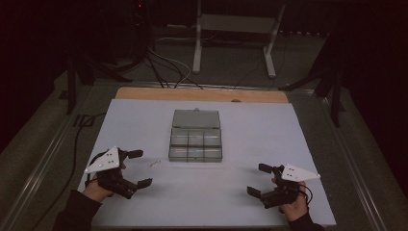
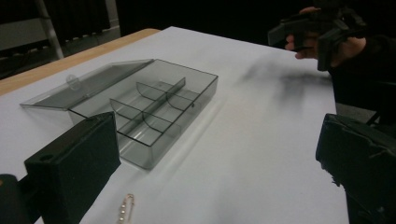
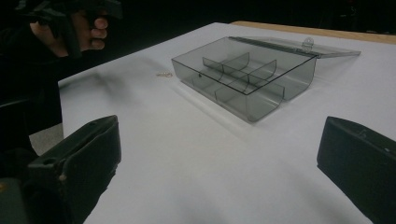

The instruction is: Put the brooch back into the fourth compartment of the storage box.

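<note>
A clear divided box (image 1: pixel 196 145), lid (image 1: pixel 196 118) laid open behind it, sits mid-table (image 1: pixel 144 115). A small pin (image 1: pixel 155 164) lies just left of the box, near the left claw (image 1: pixel 136 168). Left claw and right claw (image 1: pixel 257 179) rest at the near corners, well apart, jaws spread and empty.
</note>
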